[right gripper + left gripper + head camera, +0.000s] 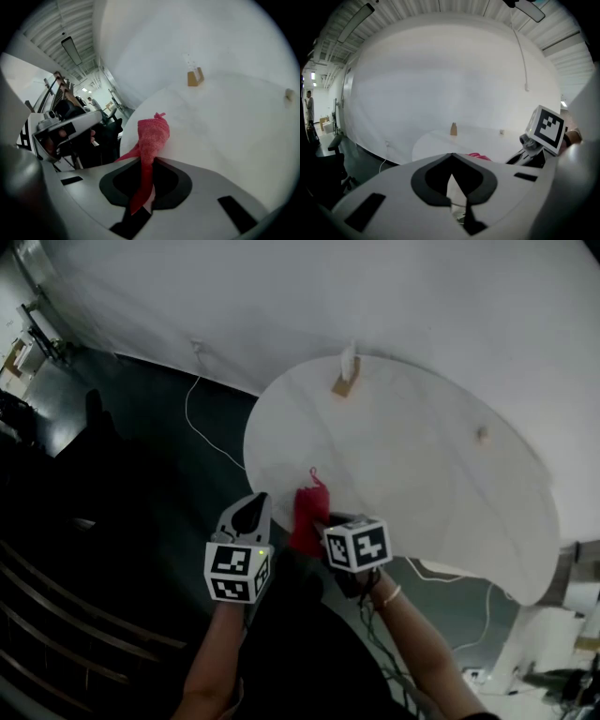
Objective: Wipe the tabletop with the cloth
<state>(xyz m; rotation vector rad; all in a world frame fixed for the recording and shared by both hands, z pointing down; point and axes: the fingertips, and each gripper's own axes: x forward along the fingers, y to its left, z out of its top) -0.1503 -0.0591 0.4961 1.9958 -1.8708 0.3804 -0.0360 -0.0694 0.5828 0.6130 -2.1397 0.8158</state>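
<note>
A red cloth (307, 514) hangs bunched at the near left edge of the round white table (422, 484). My right gripper (323, 524) is shut on it. In the right gripper view the red cloth (151, 140) runs down between the jaws of my right gripper (153, 161), and its upper end lies on the tabletop (225, 122). My left gripper (254, 504) hovers just left of the cloth, off the table's edge, over the dark floor. In its own view my left gripper (451, 157) has its jaws together with nothing in them, and a bit of the cloth (478, 156) shows beyond.
A small brown block (345, 383) with a white piece on top stands at the table's far edge. A tiny pale object (482, 435) lies at the far right. A white backdrop curves behind the table. A white cable (202, 432) trails over the dark floor at left.
</note>
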